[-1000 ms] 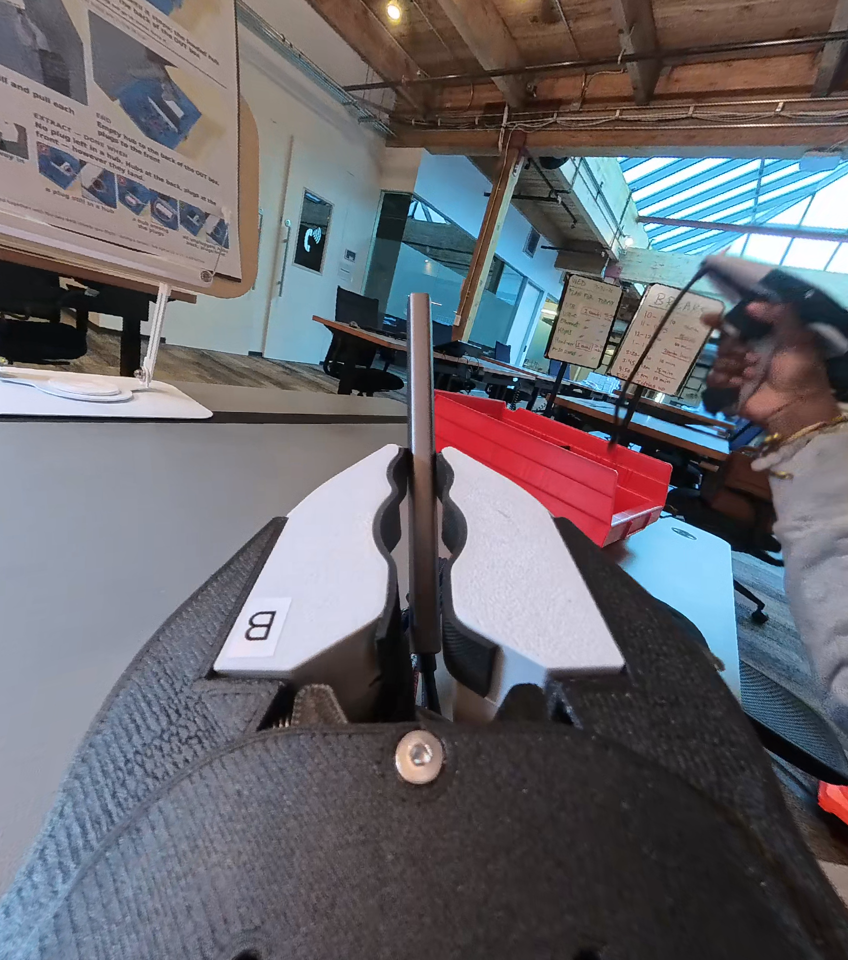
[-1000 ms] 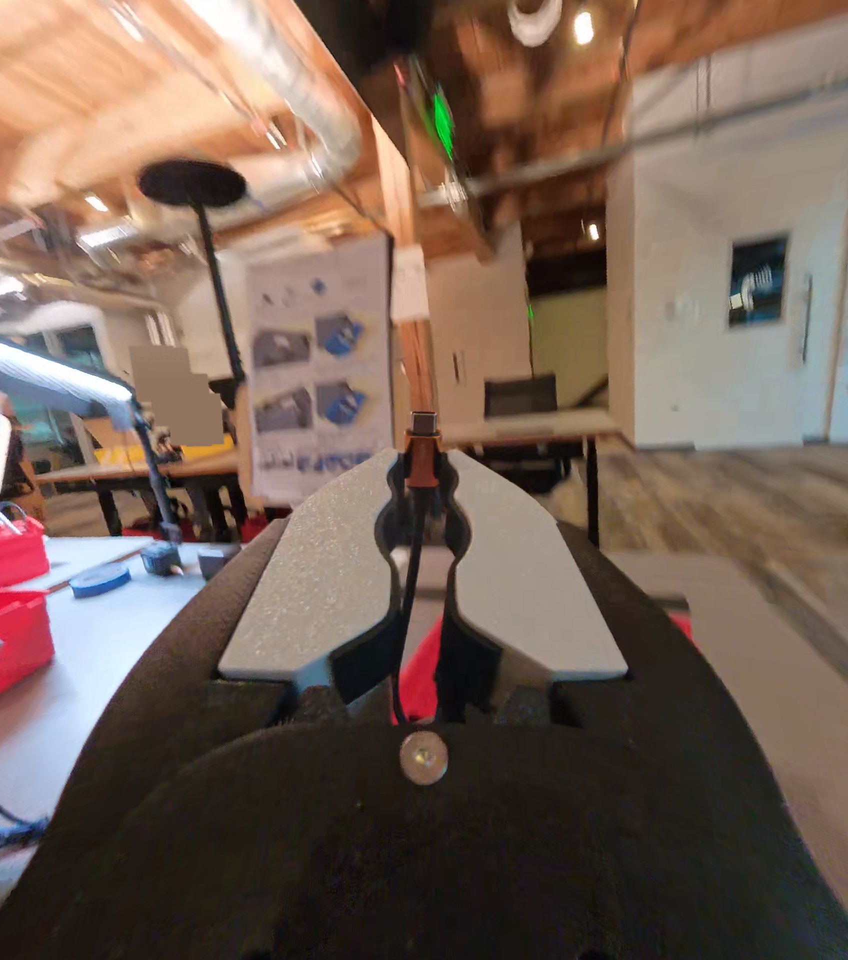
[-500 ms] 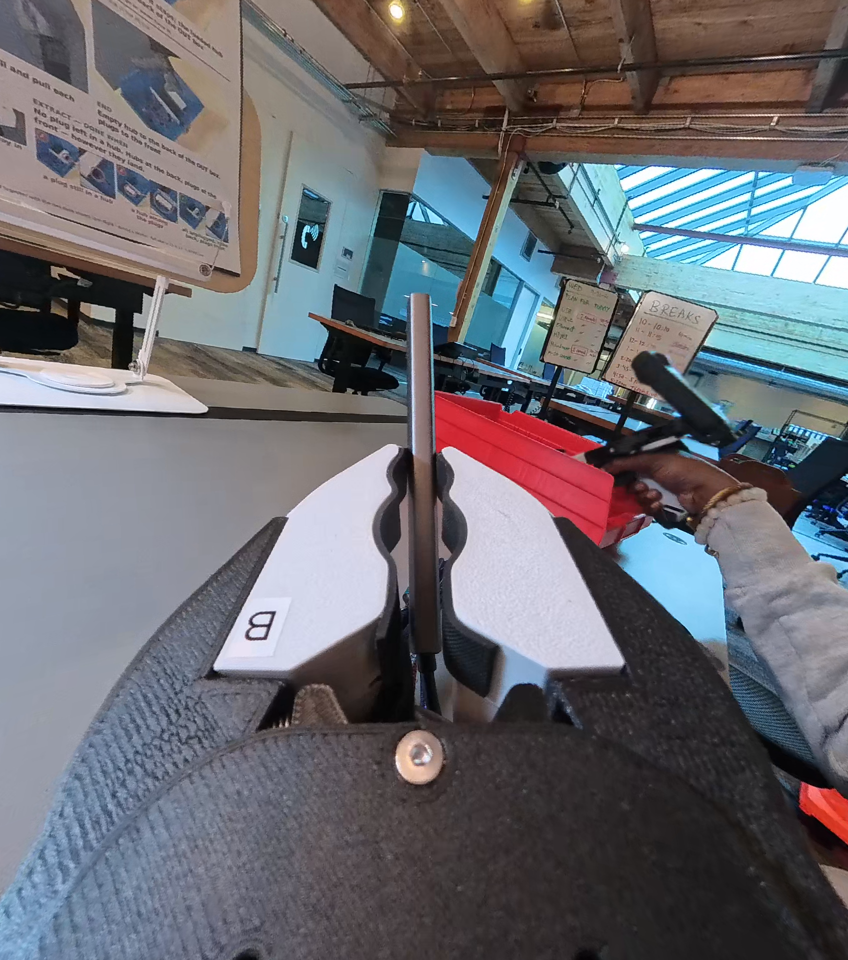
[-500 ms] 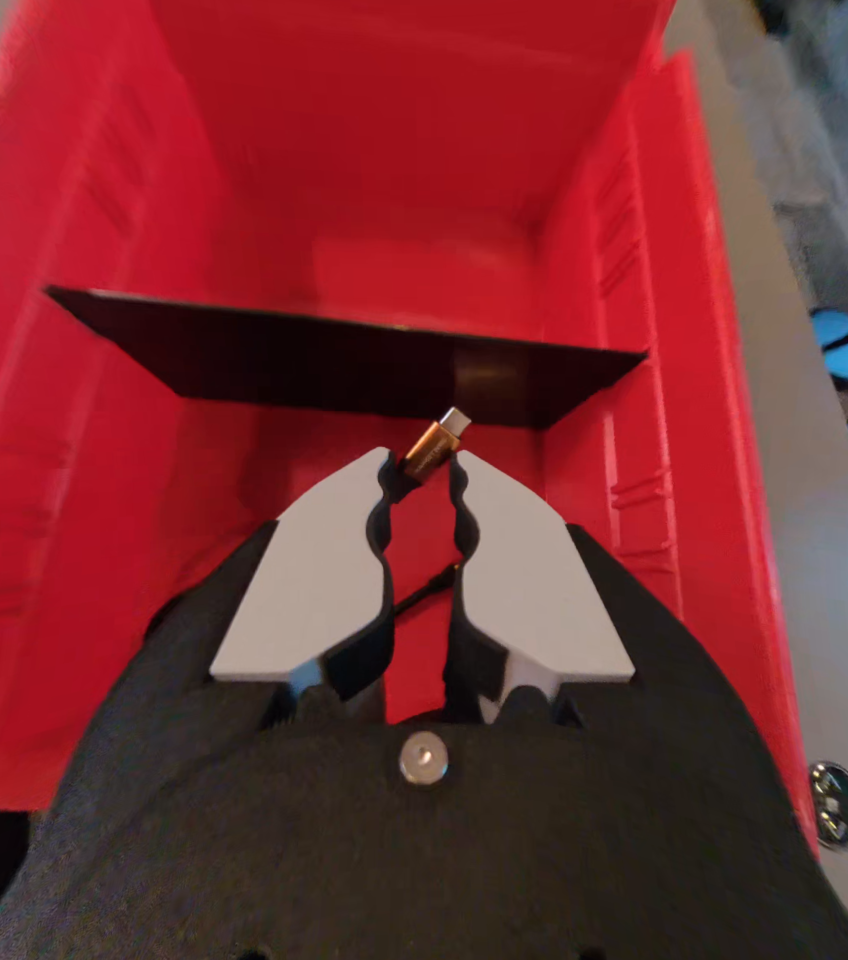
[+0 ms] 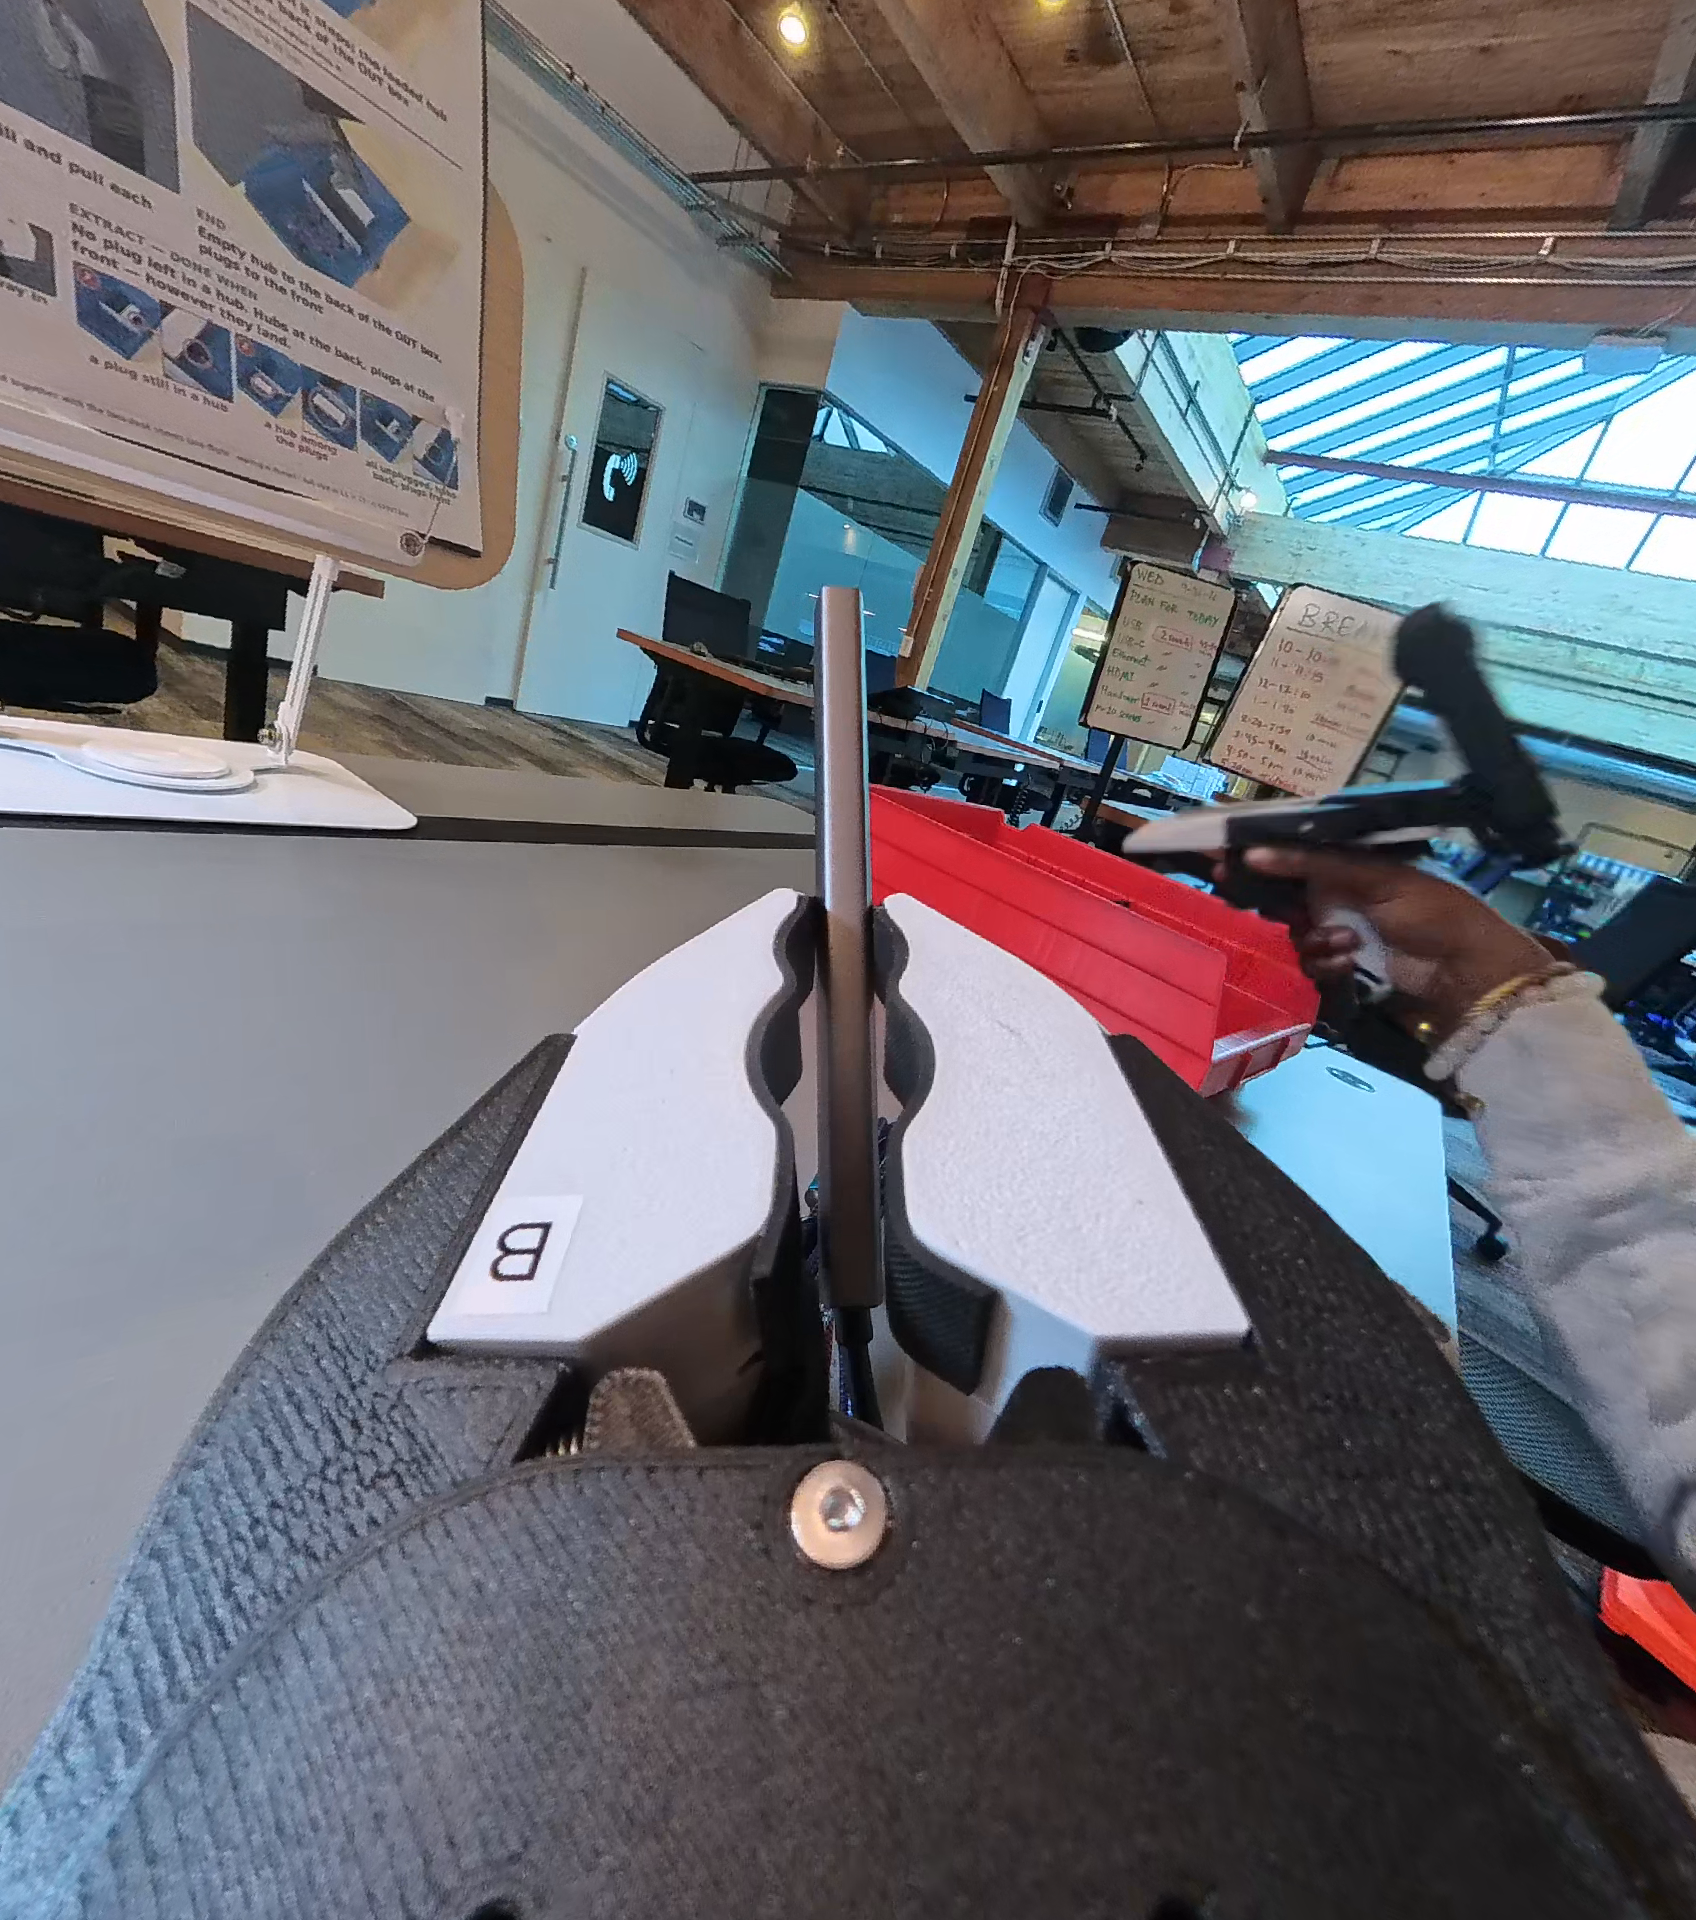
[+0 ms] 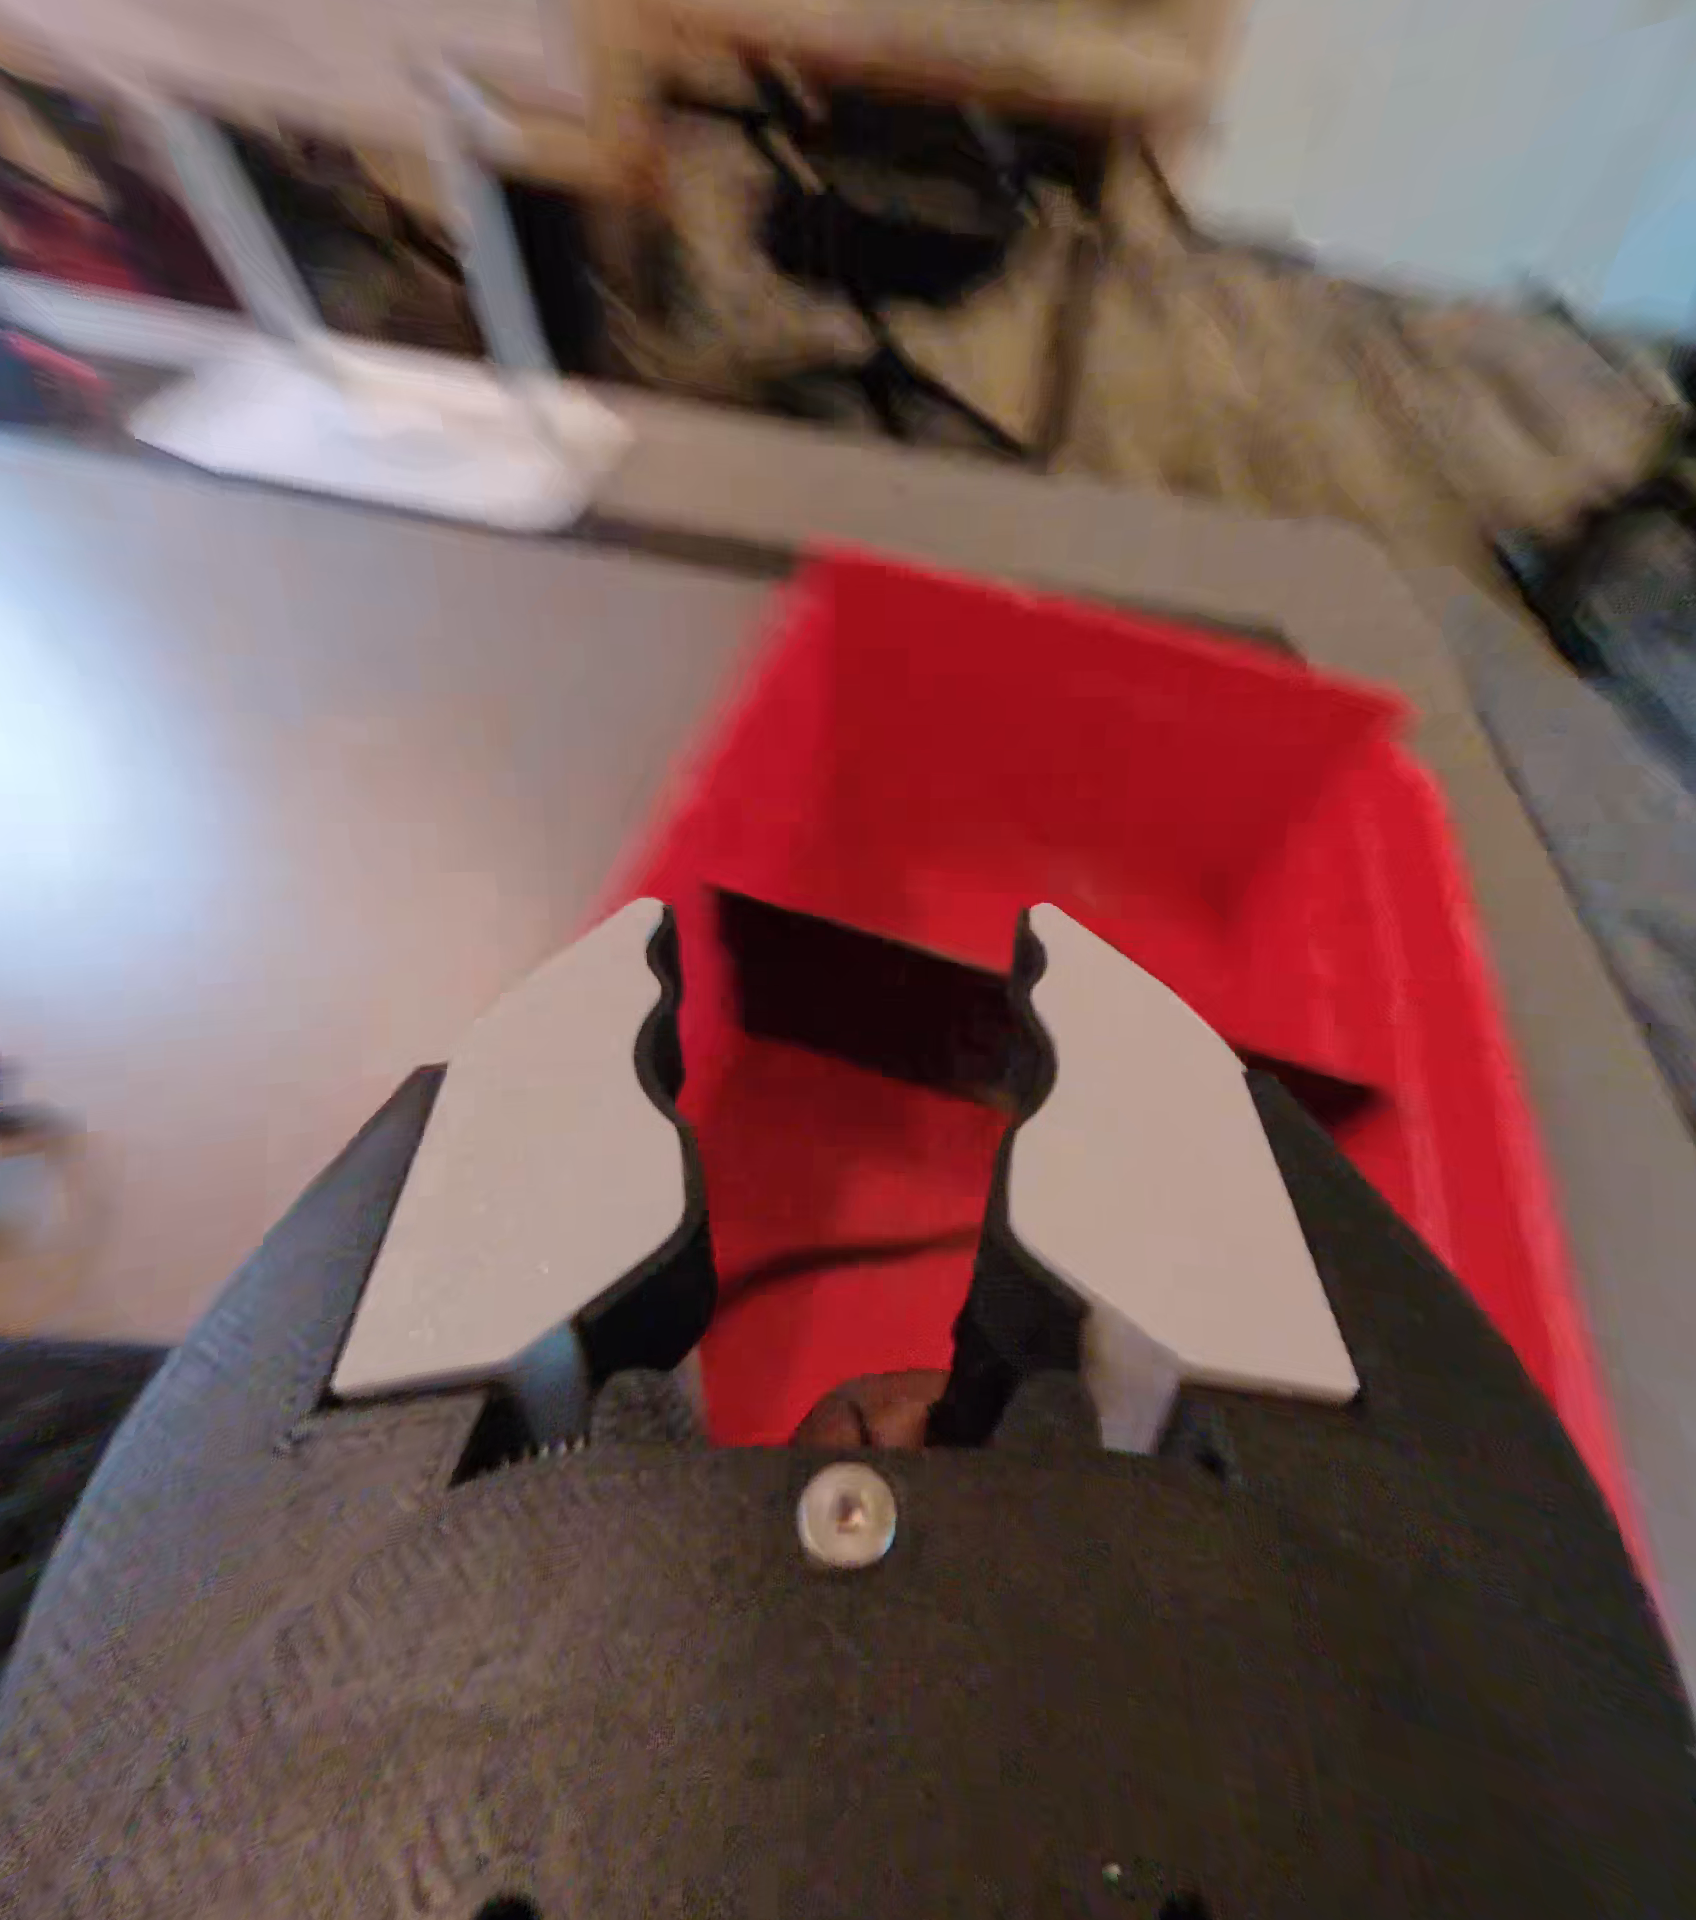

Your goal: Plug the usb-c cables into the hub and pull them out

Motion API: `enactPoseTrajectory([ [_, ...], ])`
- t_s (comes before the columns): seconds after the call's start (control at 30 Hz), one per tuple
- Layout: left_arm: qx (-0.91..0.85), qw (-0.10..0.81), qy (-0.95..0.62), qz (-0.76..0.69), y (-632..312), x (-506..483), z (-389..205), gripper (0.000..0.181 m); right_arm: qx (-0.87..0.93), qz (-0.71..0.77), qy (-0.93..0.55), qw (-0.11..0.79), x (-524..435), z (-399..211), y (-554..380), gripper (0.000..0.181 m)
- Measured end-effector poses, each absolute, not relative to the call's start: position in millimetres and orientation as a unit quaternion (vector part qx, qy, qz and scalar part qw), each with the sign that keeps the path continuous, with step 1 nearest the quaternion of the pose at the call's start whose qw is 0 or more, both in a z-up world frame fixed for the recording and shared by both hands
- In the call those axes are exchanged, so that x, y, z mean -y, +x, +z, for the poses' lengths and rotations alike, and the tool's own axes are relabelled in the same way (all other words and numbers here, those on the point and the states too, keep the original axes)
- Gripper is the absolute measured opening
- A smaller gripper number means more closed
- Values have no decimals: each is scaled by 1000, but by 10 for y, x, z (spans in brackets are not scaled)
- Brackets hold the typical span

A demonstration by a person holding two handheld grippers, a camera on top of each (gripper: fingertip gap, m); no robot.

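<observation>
Clamped tight, my left gripper point(image 5: 846, 925) holds the hub point(image 5: 844, 831) — a thin dark grey slab seen edge-on, standing upright between the two pale fingers point(image 5: 678, 1101) and rising well past their tips. Its lower end sinks into the gap near the gripper's black body, where a bit of dark cord shows. Below and to the left lies the grey table point(image 5: 200, 1039), and at its far edge a white stand carries an instruction poster point(image 5: 179, 239).

Over on my right, the right gripper point(image 6: 846, 914) hangs with its fingers point(image 6: 532, 1143) spread wide apart and nothing between them. It points down into the red bin point(image 6: 1083, 727), which a black divider point(image 6: 865, 997) crosses from wall to wall. On the red floor of the near compartment, seen through the gap between the fingers, a thin dark usb-c cable point(image 6: 823, 1262) lies loose; its plug I cannot make out, since this view is blurred.

From the left wrist view, the same red bin sits to the right of the hub, and the right gripper shows above the bin's near end — held in my right hand point(image 5: 1395, 935), with a grey sleeve point(image 5: 1654, 1299) and bracelets at the wrist. Two whiteboards point(image 5: 1239, 675) stand in the room behind.
</observation>
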State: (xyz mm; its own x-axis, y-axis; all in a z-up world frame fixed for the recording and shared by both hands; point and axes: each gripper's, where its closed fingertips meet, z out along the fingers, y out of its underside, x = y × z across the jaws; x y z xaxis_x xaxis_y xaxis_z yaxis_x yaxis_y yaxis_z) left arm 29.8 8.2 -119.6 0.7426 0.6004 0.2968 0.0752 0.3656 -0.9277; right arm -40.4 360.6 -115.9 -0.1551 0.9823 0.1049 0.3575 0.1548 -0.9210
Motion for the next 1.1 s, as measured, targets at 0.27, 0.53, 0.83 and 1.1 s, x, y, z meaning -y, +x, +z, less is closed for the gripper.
enactPoseTrajectory([
  [0.27,322,765,-530,173,288,-57,-1191,10,804,515,-57,291,-1023,-1161,455,41],
  [0.53,326,772,-521,161,293,-33,-1182,10,801,451,56,389,16,-1657,402,28],
  [0.83,330,777,-516,147,289,-27,-1181,10,763,438,80,468,102,-1623,382,11],
  [1.1,324,770,-537,121,340,58,-1198,37,760,484,16,433,-69,-1547,286,10],
])
